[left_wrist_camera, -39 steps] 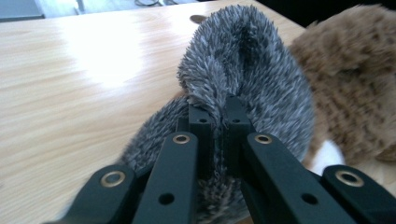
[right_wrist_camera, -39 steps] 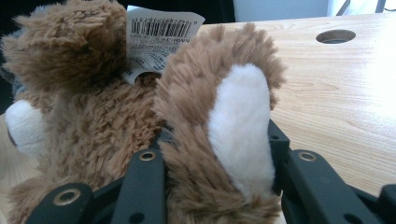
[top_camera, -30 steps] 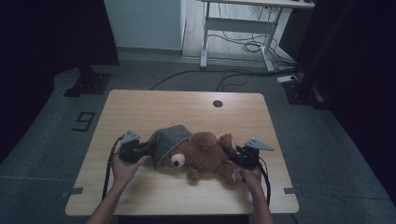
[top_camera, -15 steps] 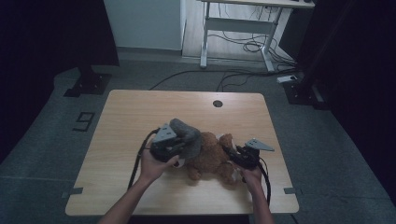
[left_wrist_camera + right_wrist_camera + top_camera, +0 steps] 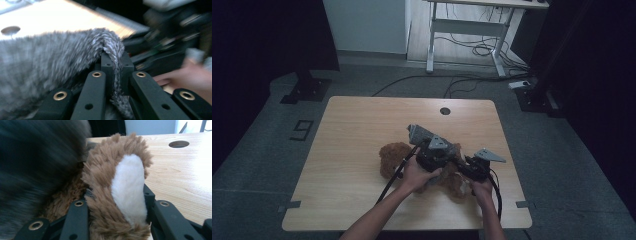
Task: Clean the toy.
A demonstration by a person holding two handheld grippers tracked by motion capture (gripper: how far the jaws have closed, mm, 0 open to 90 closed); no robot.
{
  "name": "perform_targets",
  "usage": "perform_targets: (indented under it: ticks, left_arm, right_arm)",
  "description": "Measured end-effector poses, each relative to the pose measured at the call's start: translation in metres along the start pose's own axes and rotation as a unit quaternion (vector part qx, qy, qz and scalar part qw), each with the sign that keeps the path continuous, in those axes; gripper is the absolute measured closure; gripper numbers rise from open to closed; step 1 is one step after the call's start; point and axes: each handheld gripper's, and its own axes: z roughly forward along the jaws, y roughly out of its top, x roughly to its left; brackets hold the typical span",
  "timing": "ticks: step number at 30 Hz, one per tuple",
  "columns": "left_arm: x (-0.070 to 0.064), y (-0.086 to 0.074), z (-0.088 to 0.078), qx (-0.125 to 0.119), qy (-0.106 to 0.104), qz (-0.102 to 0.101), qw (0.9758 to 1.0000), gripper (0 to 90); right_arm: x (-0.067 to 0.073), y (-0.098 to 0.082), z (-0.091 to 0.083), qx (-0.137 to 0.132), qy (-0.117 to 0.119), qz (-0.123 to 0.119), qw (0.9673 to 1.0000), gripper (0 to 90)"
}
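Brown plush bear (image 5: 394, 155) lying on counter (image 5: 357, 130), left gripper (image 5: 113, 62) pinching grey knit cloth (image 5: 50, 62), right gripper (image 5: 115, 202) clamping bear's white-soled paw (image 5: 128, 187).

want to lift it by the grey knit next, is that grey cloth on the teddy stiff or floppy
Probably floppy: in the left gripper view the grey cloth folds into a thin ridge between the left gripper fingers. It likely stretches rather than slips, since the knit looks fuzzy. The teddy bear seems soft and light, its paw squashed in the right gripper.
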Motion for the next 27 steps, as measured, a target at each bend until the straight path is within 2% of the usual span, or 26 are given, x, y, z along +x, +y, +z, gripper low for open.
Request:
perform_targets:
  ticks: [1,3,5,7,11,13,16,18,22,24,27]
  left_arm:
    - [0.002,-0.004,0.005,0.011,0.011,0.001,0.9999,85.2]
    - [0.007,-0.010,0.009,0.009,0.021,-0.005,0.9997,85.6]
    - [0.010,-0.011,0.006,0.004,0.023,-0.014,0.9996,85.8]
    - [0.010,-0.011,0.002,0.006,0.041,-0.006,0.9991,85.9]
    - [0.019,-0.014,-0.012,0.008,0.070,-0.012,0.9975,85.8]
    - [0.027,-0.018,-0.021,0.005,0.076,-0.023,0.9968,85.9]
    - [0.042,-0.026,-0.035,0.008,0.103,-0.026,0.9943,85.8]
    - [0.054,-0.034,-0.045,0.010,0.117,-0.037,0.9924,85.8]
    - [0.079,-0.049,-0.071,-0.007,0.110,-0.078,0.9908,85.8]
    - [0.084,-0.053,-0.083,-0.015,0.115,-0.084,0.9897,85.7]
    - [0.087,-0.054,-0.093,-0.026,0.110,-0.090,0.9895,85.6]
  right_arm:
    - [0.000,0.000,0.000,-0.001,-0.001,-0.001,1.0000,63.0]
    - [0.000,0.000,-0.001,-0.002,-0.003,-0.004,1.0000,63.0]
    - [0.000,0.000,0.000,-0.002,-0.004,-0.005,1.0000,63.1]
    - [0.001,0.000,0.000,-0.003,-0.004,-0.007,1.0000,63.2]
    - [0.001,0.000,-0.001,-0.005,-0.004,-0.013,0.9999,63.3]
    - [0.000,0.000,-0.002,-0.005,-0.003,-0.012,0.9999,63.3]
    - [0.000,0.000,-0.001,-0.006,-0.004,-0.013,0.9999,63.2]
    - [-0.001,-0.001,-0.001,-0.005,-0.004,-0.012,0.9999,63.3]
    - [-0.001,-0.001,-0.001,-0.005,0.000,-0.012,0.9999,63.3]
    - [-0.001,-0.001,-0.001,-0.005,-0.002,-0.012,0.9999,63.2]
    - [-0.001,-0.001,-0.001,-0.005,-0.002,-0.010,0.9999,63.2]
